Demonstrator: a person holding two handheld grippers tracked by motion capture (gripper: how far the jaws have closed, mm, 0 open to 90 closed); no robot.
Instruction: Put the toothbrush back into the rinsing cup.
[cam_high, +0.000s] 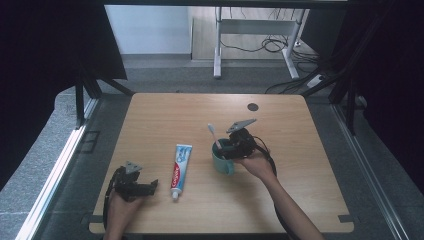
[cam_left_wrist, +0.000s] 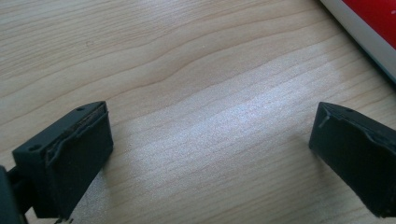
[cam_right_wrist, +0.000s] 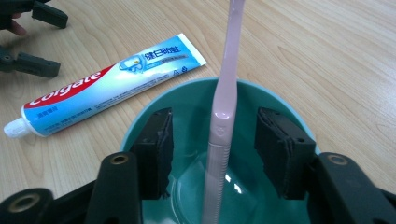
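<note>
Right gripper (cam_right_wrist: 214, 140) jaws stand parted inside the teal ceramic mug (cam_right_wrist: 280, 100), clear of the pink plastic toothbrush (cam_right_wrist: 223, 112) leaning there. Withdraw straight upward, avoiding the handle, so the toothbrush remains seated in the mug.

Wooden table (cam_high: 300, 165) bears toothpaste tube (cam_high: 180, 165) and teal cup (cam_high: 221, 161).

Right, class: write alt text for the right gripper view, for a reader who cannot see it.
A pink toothbrush stands in a teal cup, between the open jaws of the right hand-held gripper, whose pads do not touch it. A toothpaste tube lies on the wooden table beyond the cup, with the left hand-held gripper at the top left corner.
</note>
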